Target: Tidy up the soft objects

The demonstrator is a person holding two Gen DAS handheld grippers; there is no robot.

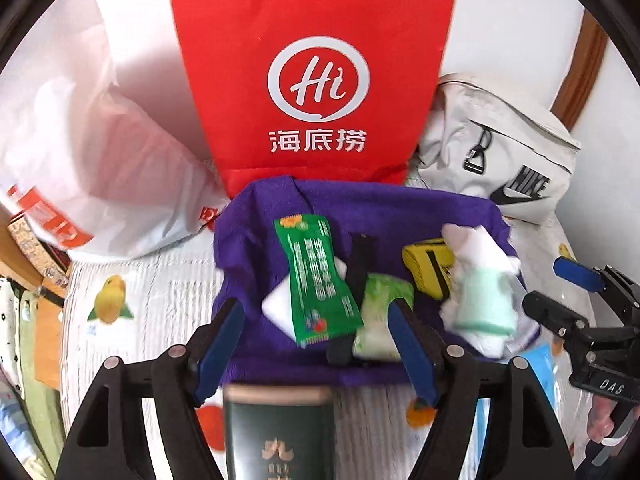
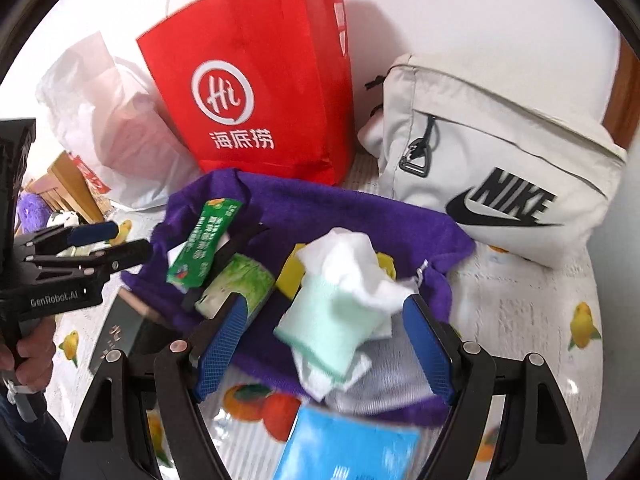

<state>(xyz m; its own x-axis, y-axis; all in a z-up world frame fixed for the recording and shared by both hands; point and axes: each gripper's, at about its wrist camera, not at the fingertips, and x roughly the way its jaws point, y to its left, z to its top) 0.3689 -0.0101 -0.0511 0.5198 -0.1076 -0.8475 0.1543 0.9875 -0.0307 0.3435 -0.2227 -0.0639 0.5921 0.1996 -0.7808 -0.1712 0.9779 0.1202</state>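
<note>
Both your left gripper (image 1: 316, 344) and right gripper (image 2: 324, 344) gape wide, holding nothing. Purple cloth (image 2: 320, 208) lies flat on the bed, small items heaped on top; bundling remains undone.

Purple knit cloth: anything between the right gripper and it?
Yes. A crumpled white and mint-green cloth lies on the purple knit cloth, directly ahead of the open right gripper; nothing is gripped.

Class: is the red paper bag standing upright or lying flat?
Upright: the red paper bag stands on its base behind the purple cloth, handles rising.
</note>
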